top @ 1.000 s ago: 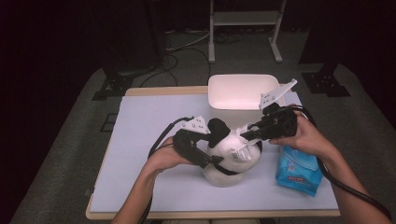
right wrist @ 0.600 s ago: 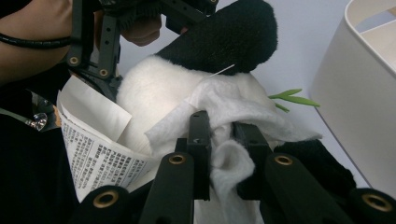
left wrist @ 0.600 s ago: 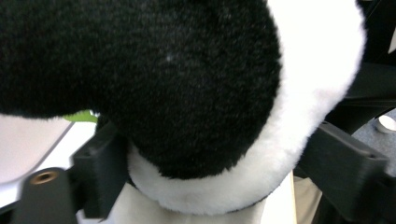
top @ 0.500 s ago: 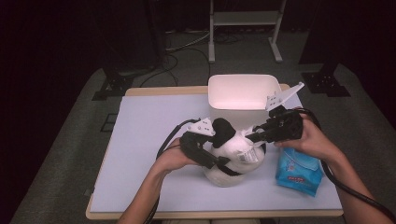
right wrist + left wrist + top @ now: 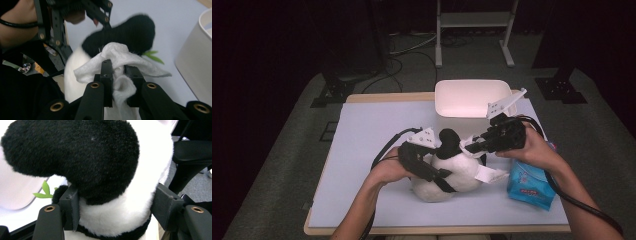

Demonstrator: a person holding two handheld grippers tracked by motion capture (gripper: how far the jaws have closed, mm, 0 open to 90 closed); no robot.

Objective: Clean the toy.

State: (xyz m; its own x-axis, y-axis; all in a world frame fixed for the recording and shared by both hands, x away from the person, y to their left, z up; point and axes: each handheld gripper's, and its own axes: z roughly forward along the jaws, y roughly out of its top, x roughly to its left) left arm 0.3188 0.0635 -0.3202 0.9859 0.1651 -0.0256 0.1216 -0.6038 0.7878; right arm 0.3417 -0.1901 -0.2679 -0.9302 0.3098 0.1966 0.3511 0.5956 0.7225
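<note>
A black-and-white panda plush sits on the table near its front. My left gripper reaches it from the left. Its jaws have just been closing, and the pads now press the white body from both sides under a black limb. My right gripper is above the plush on the right, shut on a crumpled white tissue that touches the black fur.
A white tub stands at the back of the pale mat. A blue tissue pack lies under my right wrist. Another white piece lies beside the plush. Dark floor, cables and stand legs ring the table.
The left gripper's jaws have narrowed around the plush's body. The right gripper with its tissue has hardly moved.
</note>
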